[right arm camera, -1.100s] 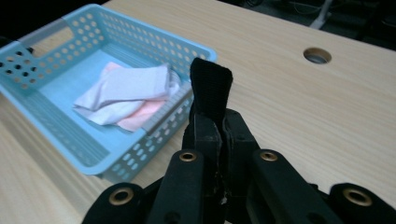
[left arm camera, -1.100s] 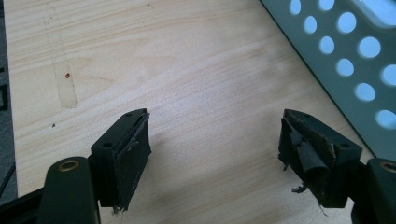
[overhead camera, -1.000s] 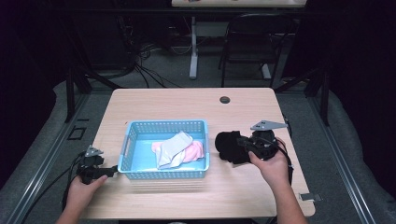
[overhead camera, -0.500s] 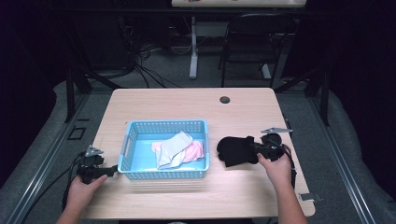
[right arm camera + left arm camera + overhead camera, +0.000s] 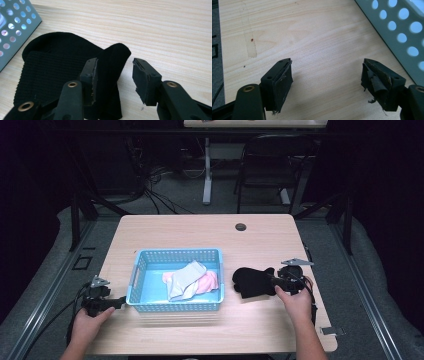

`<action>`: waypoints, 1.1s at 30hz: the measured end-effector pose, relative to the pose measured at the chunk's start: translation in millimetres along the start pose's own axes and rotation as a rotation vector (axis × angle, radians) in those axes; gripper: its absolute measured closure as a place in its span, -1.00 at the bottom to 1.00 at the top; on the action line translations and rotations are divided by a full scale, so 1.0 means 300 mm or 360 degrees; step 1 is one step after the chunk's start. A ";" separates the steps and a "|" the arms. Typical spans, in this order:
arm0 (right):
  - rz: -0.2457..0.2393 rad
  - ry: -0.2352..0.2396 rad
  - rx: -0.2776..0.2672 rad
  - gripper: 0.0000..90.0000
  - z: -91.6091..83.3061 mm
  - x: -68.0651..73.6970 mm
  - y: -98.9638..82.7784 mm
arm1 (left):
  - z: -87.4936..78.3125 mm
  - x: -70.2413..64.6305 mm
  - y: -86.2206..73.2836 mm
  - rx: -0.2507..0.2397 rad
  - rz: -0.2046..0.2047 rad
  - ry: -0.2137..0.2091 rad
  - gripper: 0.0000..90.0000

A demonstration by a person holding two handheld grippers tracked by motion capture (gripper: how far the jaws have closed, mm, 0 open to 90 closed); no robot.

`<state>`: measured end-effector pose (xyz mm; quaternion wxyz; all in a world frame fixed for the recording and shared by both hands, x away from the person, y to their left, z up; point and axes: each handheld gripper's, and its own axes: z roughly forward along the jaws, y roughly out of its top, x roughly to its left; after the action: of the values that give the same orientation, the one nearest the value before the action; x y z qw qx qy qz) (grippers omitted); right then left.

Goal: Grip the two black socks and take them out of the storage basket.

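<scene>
A black knitted cloth [image 5: 252, 281] lies flat on the wooden table [image 5: 190, 232], right of a blue perforated basket [image 5: 142, 272]. My right gripper [image 5: 274, 280] rests at the cloth's right end; its jaws have just been opening. In the right gripper view the cloth [image 5: 57, 65] lies under and partly between the spread jaws of the right gripper [image 5: 115, 72], and neither pad presses on it. A white sock [image 5: 185, 277] and a pink cloth [image 5: 209, 281] lie in the basket. My left gripper [image 5: 120, 302] sits open and empty by the basket's front left corner [image 5: 397, 32].
A small dark round cap [image 5: 241, 226] sits near the table's far edge. A black chair [image 5: 270, 165] and cables stand on the floor beyond the table. Bare wood stretches in front of the basket and behind the cloth.
The right hand came down and a little to the right with the black cloth, laid it on the table and opened its jaws off it. The left hand stayed put.
</scene>
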<state>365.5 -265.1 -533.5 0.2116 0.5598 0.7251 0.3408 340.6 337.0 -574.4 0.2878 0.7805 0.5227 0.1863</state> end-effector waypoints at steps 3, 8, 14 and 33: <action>0.0005 -0.0002 -0.0012 0.18 -0.005 -0.005 -0.006 | 0.001 0.000 0.002 -0.0003 -0.0002 0.0001 -0.45; 0.0022 -0.0011 -0.0033 0.16 -0.015 -0.018 -0.009 | 0.001 -0.001 0.003 0.0002 0.0010 0.0000 -0.45; 0.0030 -0.0025 -0.0055 0.14 -0.029 -0.020 -0.012 | -0.002 -0.002 0.001 -0.0008 0.0008 0.0001 -0.45; -0.0103 0.0076 -0.0141 0.11 -0.083 0.111 0.012 | -0.003 -0.003 0.002 -0.0009 0.0009 -0.0012 -0.45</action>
<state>341.3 -239.1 -511.6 0.2299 0.5178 0.7319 0.3787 340.1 336.4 -573.2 0.2916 0.7818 0.5189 0.1858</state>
